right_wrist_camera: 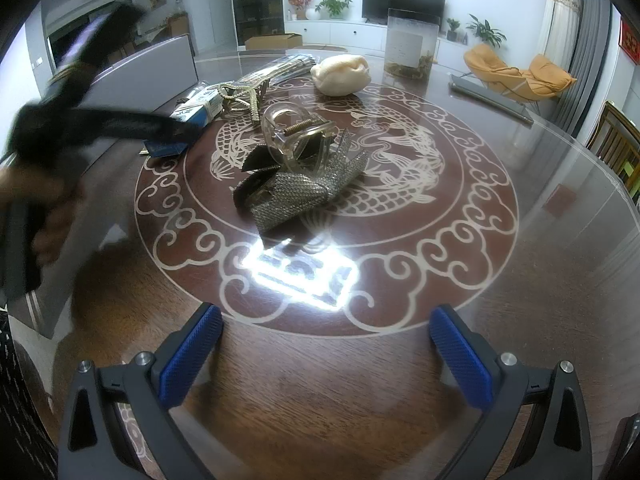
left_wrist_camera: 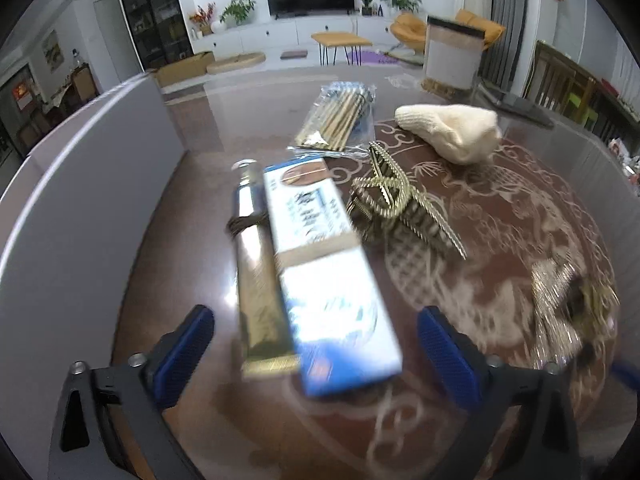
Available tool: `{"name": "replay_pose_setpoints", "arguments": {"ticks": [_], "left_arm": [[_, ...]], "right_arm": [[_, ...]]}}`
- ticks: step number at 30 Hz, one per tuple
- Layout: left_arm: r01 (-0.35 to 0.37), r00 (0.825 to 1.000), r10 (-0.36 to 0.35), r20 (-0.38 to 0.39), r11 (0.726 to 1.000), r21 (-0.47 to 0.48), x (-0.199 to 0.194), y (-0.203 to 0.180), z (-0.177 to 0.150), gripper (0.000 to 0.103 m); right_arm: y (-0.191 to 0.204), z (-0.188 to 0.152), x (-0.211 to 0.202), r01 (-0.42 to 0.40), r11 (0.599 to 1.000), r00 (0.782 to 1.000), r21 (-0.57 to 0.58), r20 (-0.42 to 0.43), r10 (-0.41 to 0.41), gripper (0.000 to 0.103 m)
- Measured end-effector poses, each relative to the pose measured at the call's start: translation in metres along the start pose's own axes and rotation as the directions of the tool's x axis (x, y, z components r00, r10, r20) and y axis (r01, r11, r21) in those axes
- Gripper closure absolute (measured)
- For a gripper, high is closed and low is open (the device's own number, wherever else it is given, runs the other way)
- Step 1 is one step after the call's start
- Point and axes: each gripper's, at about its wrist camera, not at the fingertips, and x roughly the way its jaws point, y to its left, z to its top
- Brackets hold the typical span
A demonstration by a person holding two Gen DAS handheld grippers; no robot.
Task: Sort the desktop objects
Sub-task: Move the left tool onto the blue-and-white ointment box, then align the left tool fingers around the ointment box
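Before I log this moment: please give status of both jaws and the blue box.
Left gripper open over blue box, not gripping. Right gripper open, empty. Gold hair claw lies beside box.

On the round glass-topped table you have a long blue-and-white box lying flat, a gold tube touching its left side and running parallel to it. Beyond them a clear packet of gold sticks lies flat. Just right of the box sits a gold, toothed hair clip, partly propped up. A cream knitted piece, bundled, lies farther back to the right. At the table's centre you will find a rhinestone bow clip with a clear claw, resting on its side
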Motion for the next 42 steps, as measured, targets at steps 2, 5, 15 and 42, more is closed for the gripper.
{"name": "replay_pose_setpoints", "arguments": {"ticks": [2, 5, 15, 42], "left_arm": [[-0.020, 1.000, 0.020, 0.001, 1.000, -0.001, 0.006, -0.002, 0.007, 0.024], [-0.068, 0.997, 0.068, 0.024, 0.997, 0.025, 0.001, -0.004, 0.009, 0.059], [0.055, 0.998, -0.055, -0.018, 0.998, 0.003, -0.059, 0.018, -0.088, 0.060], [0.053, 0.998, -0.051, 0.025, 0.996, -0.070, -0.079, 0.030, -0.126, 0.020]], "right_arm": [[0.000, 0.000, 0.000, 0.000, 1.000, 1.000, 0.000, 0.000, 0.000, 0.000], [0.000, 0.000, 0.000, 0.000, 1.000, 1.000, 0.001, 0.000, 0.000, 0.000], [0.000, 0.000, 0.000, 0.000, 1.000, 1.000, 0.001, 0.001, 0.000, 0.000], [0.000, 0.000, 0.001, 0.000, 1.000, 1.000, 0.001, 0.001, 0.000, 0.000]]}}
